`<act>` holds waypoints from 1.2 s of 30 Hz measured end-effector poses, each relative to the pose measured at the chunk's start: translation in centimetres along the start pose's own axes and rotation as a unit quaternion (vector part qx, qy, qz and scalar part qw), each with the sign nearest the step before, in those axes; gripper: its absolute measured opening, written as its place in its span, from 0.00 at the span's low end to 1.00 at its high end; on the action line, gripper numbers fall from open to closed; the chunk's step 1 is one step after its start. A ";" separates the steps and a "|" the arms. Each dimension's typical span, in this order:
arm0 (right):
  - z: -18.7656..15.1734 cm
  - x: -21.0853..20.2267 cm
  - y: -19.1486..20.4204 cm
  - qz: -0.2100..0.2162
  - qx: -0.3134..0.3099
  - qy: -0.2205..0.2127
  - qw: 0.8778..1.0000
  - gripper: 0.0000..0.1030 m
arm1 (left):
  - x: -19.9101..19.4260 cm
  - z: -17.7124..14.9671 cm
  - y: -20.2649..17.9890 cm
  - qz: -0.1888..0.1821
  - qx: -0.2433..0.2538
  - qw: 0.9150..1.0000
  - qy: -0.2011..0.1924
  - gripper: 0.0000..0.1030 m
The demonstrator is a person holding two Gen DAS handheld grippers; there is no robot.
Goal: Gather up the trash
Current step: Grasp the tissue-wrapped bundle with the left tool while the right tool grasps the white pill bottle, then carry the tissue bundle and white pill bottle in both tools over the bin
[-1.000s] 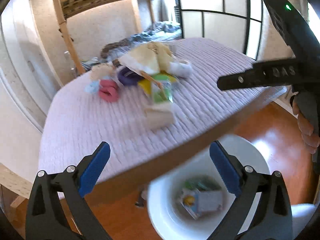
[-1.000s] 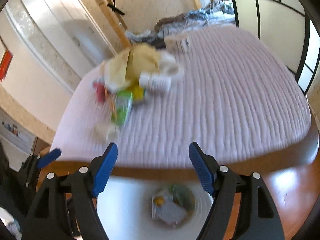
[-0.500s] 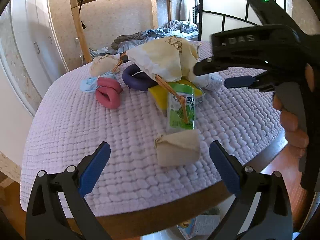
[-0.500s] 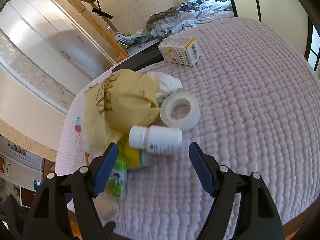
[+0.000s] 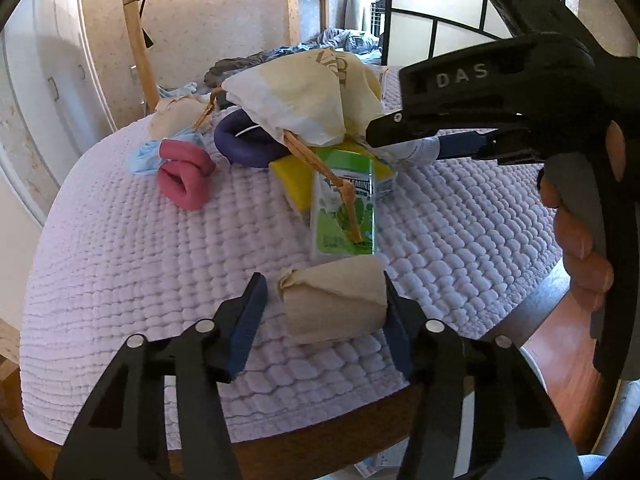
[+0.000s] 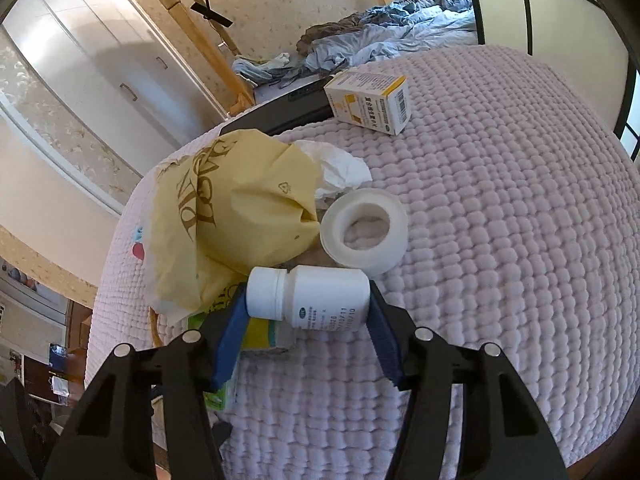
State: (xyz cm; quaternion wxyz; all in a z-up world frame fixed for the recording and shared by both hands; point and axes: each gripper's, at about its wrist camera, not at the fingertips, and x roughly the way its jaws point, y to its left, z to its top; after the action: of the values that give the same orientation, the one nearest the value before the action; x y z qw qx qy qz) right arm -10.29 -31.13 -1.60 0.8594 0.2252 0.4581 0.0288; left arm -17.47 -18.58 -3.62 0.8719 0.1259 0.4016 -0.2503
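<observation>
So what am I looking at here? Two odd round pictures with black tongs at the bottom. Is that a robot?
No robot: a person holds a two-fingered tool in each hand, and each tool carries a wide-angle camera looking along its fingers. That is why the pictures look round.

In the left tool's picture, the left tool is closing around a brown paper wad; the right pad touches it, the left pad is still apart. The big black shape at the right is the other tool, with the person's hand on its handle.

In the right tool's picture, the right tool is closing on a white pill bottle lying on its side.

Both lie on a lilac quilted cover, beside a yellow paper bag, a tape roll and a small box.
</observation>
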 end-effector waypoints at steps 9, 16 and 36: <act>-1.5 -2.3 -1.0 0.011 0.007 0.000 1.000 0.54 | -0.8 0.1 1.6 -0.041 -0.026 0.999 0.008 0.43; -3.2 -4.3 -1.0 -0.001 -0.013 -0.004 1.000 0.54 | -1.8 0.3 3.0 -0.056 -0.044 0.997 0.008 0.43; -9.8 -9.3 -0.6 -0.030 -0.071 0.014 0.997 0.54 | -4.5 -1.0 3.7 -0.062 -0.047 0.997 0.028 0.43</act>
State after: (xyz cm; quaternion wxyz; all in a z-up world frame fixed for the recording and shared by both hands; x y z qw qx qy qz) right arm -23.61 -30.52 0.71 0.8674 0.1495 0.4731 0.0380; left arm -18.66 -13.52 -0.76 0.8480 0.0667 0.4442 -0.2813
